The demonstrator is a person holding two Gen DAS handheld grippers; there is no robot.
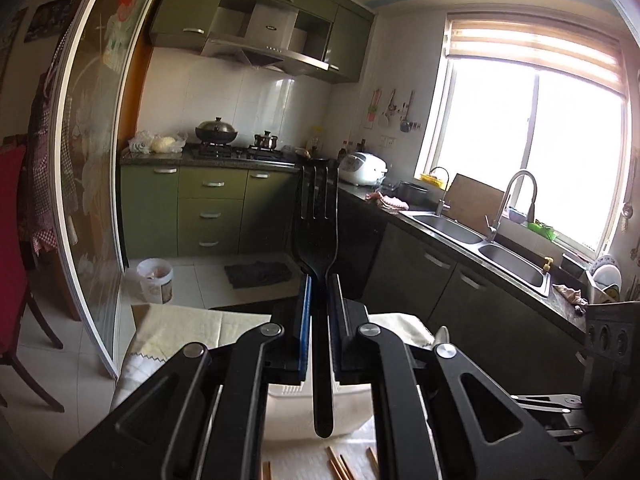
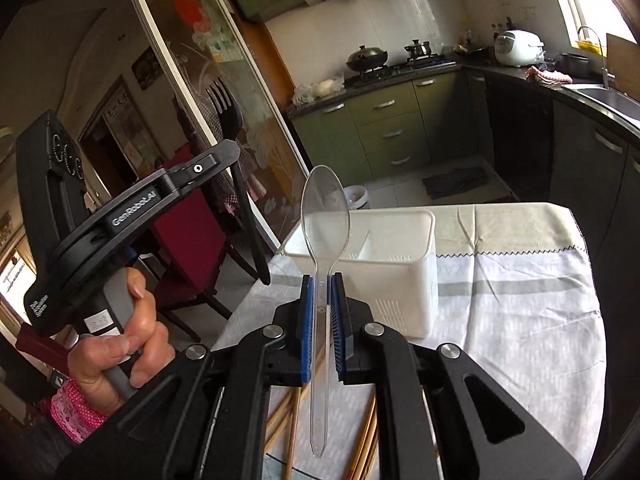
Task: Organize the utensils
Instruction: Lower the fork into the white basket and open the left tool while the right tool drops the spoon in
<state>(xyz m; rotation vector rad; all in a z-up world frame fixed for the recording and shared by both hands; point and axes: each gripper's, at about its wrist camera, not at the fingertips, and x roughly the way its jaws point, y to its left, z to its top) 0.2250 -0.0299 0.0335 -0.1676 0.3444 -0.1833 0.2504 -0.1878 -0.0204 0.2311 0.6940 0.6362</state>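
My left gripper (image 1: 319,280) is shut on a black plastic fork (image 1: 318,216), tines up, held high above the table. The same fork (image 2: 224,100) and left gripper (image 2: 236,148) show at the left of the right wrist view, with a person's hand (image 2: 120,352) on the handle. My right gripper (image 2: 322,280) is shut on a clear plastic spoon (image 2: 326,208), bowl upward, just in front of a white divided utensil holder (image 2: 404,280). That holder (image 1: 348,408) lies below my left gripper. Several wooden chopsticks (image 2: 288,420) lie on the cloth under the right gripper.
The table wears a white and cream cloth (image 2: 520,280). A red chair (image 2: 188,240) stands to its left beside a glass sliding door (image 2: 224,80). Green kitchen cabinets (image 1: 208,208), a stove (image 1: 224,152), a sink (image 1: 480,240) and a white bucket (image 1: 154,280) lie beyond.
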